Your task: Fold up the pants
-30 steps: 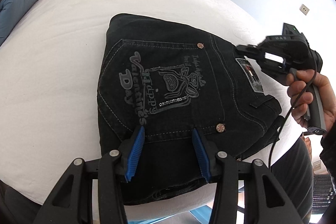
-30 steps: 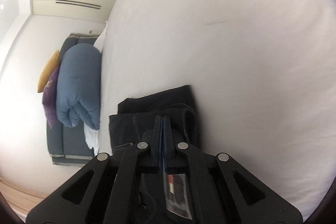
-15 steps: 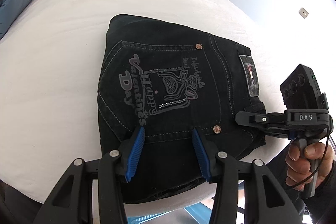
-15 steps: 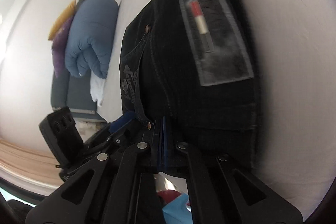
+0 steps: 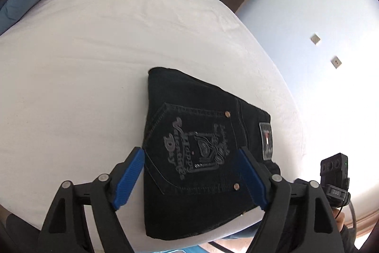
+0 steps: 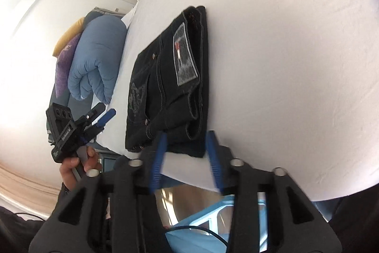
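Spreading well beyond both tools, the white bed (image 5: 83,87) is the working surface, giving the cloth a broad flat place to lie. Straight ahead of the left gripper (image 5: 189,179) and below its tips, the black pants (image 5: 201,134) sit as a compact folded bundle at the near edge of the mattress, back pocket and its print facing up, the waistband patch (image 5: 266,141) on the side toward the right gripper (image 6: 187,158). That tidy stack suggests the folding is done or nearly so.

Both tools stand off the cloth, probably because nothing more needs holding. The left gripper's jaws are opening, its blue pads (image 5: 129,179) wide apart and nothing pinched between them. The right gripper's jaws are opening too, framing the bundle's near corner without pressing it. A hand (image 6: 78,163) carries the left tool beside the bed, clear of the pants.
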`<state>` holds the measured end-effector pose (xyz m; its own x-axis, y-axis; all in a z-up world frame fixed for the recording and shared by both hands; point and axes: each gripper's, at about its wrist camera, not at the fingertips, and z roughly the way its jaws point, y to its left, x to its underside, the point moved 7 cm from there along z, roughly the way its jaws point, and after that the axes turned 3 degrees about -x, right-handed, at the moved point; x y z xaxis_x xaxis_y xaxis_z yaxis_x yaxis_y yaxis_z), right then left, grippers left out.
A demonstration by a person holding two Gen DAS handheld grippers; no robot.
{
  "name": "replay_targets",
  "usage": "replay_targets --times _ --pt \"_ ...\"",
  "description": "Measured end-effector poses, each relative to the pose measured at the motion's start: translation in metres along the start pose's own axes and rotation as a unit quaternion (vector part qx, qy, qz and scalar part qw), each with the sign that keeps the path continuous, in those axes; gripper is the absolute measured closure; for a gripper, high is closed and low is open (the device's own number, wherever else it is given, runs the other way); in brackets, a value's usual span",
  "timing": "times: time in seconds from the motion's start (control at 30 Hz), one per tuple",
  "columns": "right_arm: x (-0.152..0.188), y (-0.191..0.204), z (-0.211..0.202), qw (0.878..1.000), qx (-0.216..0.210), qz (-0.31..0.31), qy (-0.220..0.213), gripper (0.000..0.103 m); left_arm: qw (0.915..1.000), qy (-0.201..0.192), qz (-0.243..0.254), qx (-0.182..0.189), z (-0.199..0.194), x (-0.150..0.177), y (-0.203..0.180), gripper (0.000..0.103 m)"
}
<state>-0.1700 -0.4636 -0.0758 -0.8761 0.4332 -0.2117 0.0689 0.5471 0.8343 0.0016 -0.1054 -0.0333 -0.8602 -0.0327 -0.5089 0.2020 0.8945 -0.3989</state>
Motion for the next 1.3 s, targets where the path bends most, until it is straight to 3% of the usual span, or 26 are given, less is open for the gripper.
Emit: replay_targets --times 0.03,0.1,0.2,0.3,0.33,0.37,0.5,0.57,0.63,0.67,0.7,0.73,0.83,0.97,1.13,1.3 --pt "-0.009 0.001 -0.003 1.0 -0.007 0.009 -0.014 0.017 1.0 0.004 -0.005 0.006 0.002 -0.006 0.003 0.021" --pt "-0.025 0.002 -0.011 0.999 -0.025 0.019 -0.035 0.016 0.9996 0.021 0.003 0.019 0.011 -0.01 0.002 0.017" --pt "-0.053 -0.004 -0.015 0.999 -0.032 0.035 -0.021 0.016 0.9981 0.059 0.0 0.016 0.038 -0.01 0.016 0.017" --pt "-0.072 -0.023 0.001 0.997 -0.027 0.074 0.017 0.016 0.9947 0.089 -0.043 0.027 0.056 -0.009 0.04 0.017" --pt "-0.08 -0.005 0.033 0.996 -0.032 0.078 0.025 0.017 0.993 0.1 -0.054 0.033 0.061 -0.008 0.045 0.017" --pt "-0.085 -0.004 0.038 0.996 -0.037 0.075 0.03 0.017 0.9919 0.108 -0.058 0.035 0.065 -0.006 0.048 0.017" --pt "-0.095 -0.002 0.07 0.996 -0.007 0.058 0.069 0.018 0.9902 0.132 -0.029 0.036 0.078 0.005 0.039 0.016" --pt "-0.1 0.0 0.082 0.996 -0.002 0.053 0.077 0.022 0.9902 0.138 -0.007 0.022 0.082 0.008 0.032 0.016" --pt "-0.105 0.0 0.091 0.995 0.011 0.052 0.084 0.045 0.9896 0.144 0.007 0.008 0.085 0.01 0.026 0.021" --pt "-0.106 -0.001 0.099 0.995 0.022 0.051 0.087 0.053 0.989 0.147 0.017 -0.002 0.086 0.011 0.021 0.035" --pt "-0.107 -0.003 0.103 0.994 0.037 0.047 0.088 0.069 0.9884 0.149 0.027 -0.008 0.088 0.011 0.016 0.046" --pt "-0.108 -0.004 0.105 0.994 0.047 0.044 0.087 0.072 0.9877 0.153 0.033 -0.012 0.089 0.012 0.011 0.049" --pt "-0.106 0.0 0.105 0.995 0.062 0.024 0.076 0.078 0.9874 0.151 0.036 -0.027 0.089 0.012 0.005 0.058" --pt "-0.102 0.019 0.1 0.992 0.101 -0.032 0.064 0.084 0.9899 0.136 0.032 -0.025 0.081 0.007 -0.004 0.078" --pt "-0.114 0.06 0.089 0.987 0.116 -0.102 0.044 0.087 0.9934 0.1 0.048 -0.029 0.061 -0.013 -0.024 0.082" --pt "-0.146 0.083 0.07 0.986 0.103 -0.128 0.017 0.087 0.9942 0.068 0.075 -0.036 0.054 -0.049 -0.042 0.082"
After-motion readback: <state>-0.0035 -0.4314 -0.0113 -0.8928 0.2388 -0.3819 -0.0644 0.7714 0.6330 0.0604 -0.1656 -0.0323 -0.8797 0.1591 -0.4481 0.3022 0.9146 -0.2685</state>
